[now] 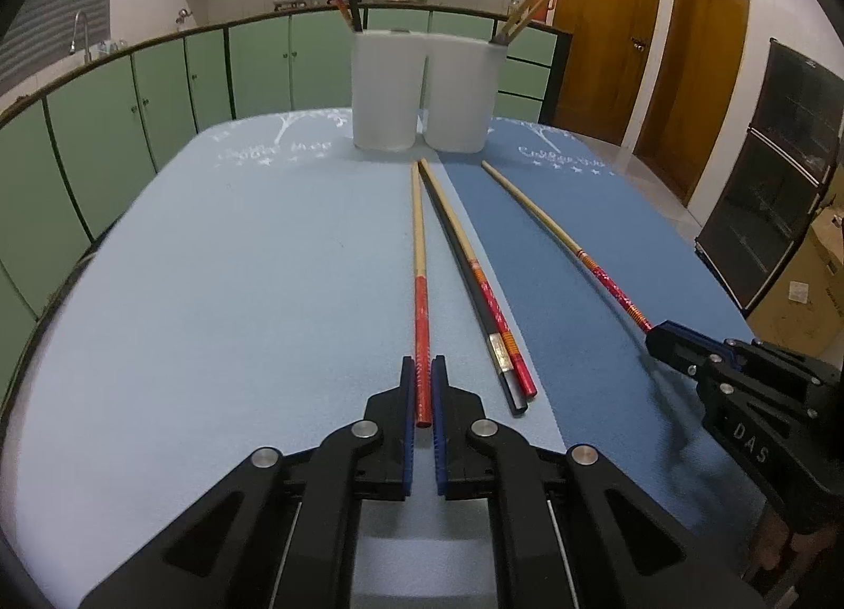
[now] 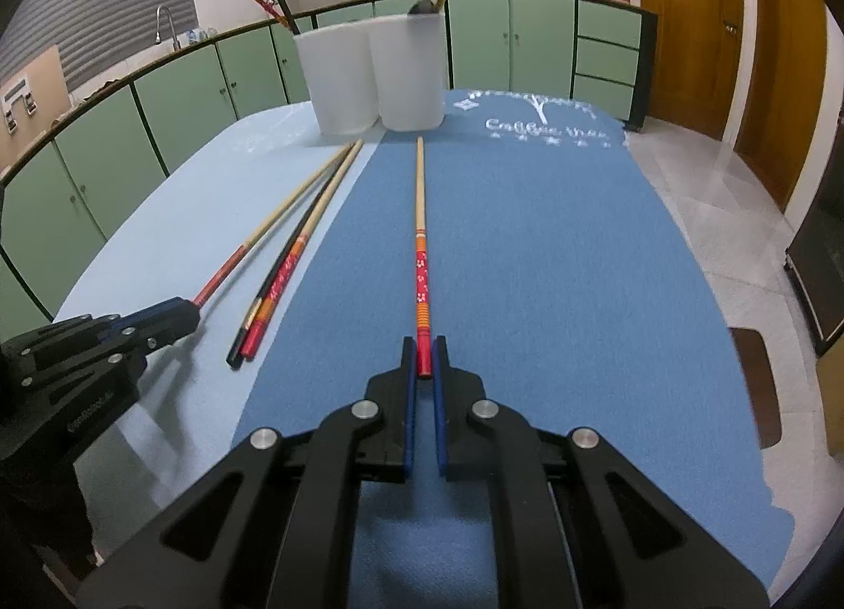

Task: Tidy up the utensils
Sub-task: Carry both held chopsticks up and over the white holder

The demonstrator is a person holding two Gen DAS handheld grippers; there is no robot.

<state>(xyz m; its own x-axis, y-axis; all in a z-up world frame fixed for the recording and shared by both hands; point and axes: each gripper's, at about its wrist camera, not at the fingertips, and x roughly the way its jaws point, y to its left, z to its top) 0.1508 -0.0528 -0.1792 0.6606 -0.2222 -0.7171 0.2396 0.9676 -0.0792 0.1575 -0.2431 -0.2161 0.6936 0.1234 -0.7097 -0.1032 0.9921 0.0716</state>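
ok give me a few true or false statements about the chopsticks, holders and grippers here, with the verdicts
1. The left gripper is closed on a red-handled chopstick. True.
2. The right gripper is open with nothing between its fingers. False: it is shut on the flower-patterned chopstick.
3. Two white holders stand side by side at the far end of the table. True.
4. Both holders are empty. False: chopsticks stick out of each.
5. A black chopstick lies on the mat between the two gripped ones. True.

White holders point(image 1: 422, 92) hide their chopsticks' lower ends — mat lettering point(image 1: 564, 158) blurred.
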